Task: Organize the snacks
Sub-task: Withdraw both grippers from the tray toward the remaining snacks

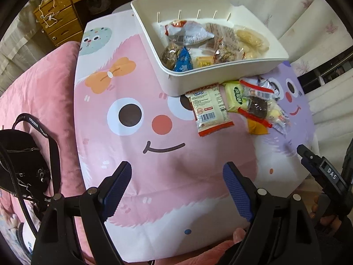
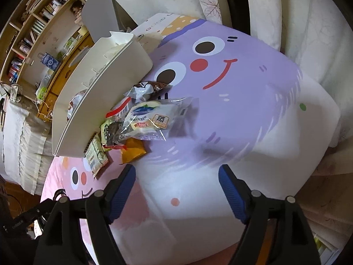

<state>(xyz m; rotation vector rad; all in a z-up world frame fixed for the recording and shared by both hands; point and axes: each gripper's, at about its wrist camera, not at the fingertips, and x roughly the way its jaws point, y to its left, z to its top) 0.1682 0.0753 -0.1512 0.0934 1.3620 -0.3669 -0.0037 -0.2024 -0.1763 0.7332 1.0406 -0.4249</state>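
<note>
Crinkled plastic snack packets (image 1: 240, 103) lie heaped beside the white plastic bin (image 1: 220, 72); left gripper (image 1: 177, 190) and right gripper (image 2: 177, 190) both gape wide, holding nothing

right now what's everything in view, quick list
storage bin: one, white, on the table's far side, holds wrapped snacks
snacks in bin: several, mixed colours, exact count unclear
orange-edged packet: one, white and orange, barcode up, just in front of the bin
loose snack pile: several, green, red, brown, yellow, beside that packet
blueberry bread pack: one, clear wrap with blue print, on top of the pile
tablecloth: one, pink and purple cartoon faces, covers the table
black bag: one, on the pink cushion left of the table
wooden drawers: one unit, brown, behind the table
left gripper: one, black with blue pads, open, holds nothing
right gripper: one, same colours, open, holds nothing
</note>
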